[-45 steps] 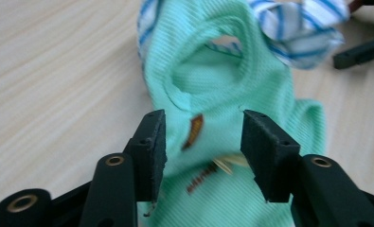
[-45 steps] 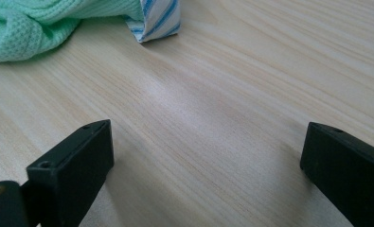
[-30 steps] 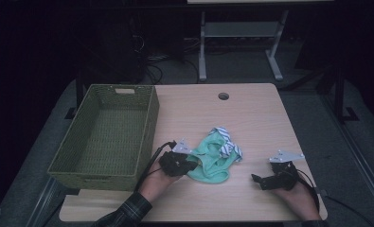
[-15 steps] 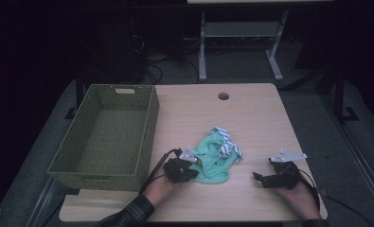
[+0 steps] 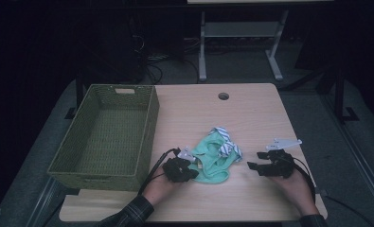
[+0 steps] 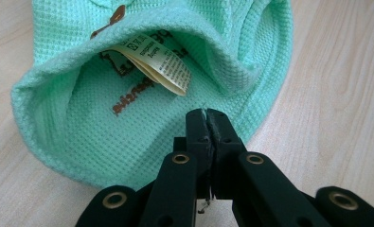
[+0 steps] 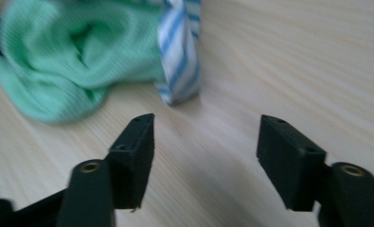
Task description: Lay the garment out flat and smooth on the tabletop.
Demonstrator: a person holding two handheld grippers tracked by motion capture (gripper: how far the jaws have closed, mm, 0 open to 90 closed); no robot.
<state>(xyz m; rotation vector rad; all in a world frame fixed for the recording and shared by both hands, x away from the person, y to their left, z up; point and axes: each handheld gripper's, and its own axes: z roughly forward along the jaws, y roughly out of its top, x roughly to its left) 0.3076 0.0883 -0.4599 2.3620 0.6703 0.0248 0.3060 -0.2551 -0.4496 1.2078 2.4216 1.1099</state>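
A mint-green waffle-knit garment (image 5: 213,161) lies crumpled at mid-table, with a blue-and-white striped cloth (image 5: 226,143) bunched on its far right side. My left gripper (image 5: 192,172) is at the garment's left edge. In the left gripper view its jaws are pressed together on the green garment (image 6: 104,123), where a fold of cloth runs to the tips (image 6: 207,113), below a paper label (image 6: 158,64). My right gripper (image 5: 253,166) hovers to the right, apart from the cloth. Its jaws have just been closing and stand open (image 7: 206,137) with nothing between them, facing the striped cloth (image 7: 180,52) and the green garment (image 7: 57,66).
A green woven basket (image 5: 149,123) stands on the left side of the wooden table (image 5: 255,113), close beside the left hand. A round cable hole (image 5: 223,96) sits near the far edge. Dark floor and a metal stand lie beyond the table.
The right gripper's jaws have narrowed and it has lifted slightly. The left hand has shifted a little toward the near edge, still at the garment's left edge.
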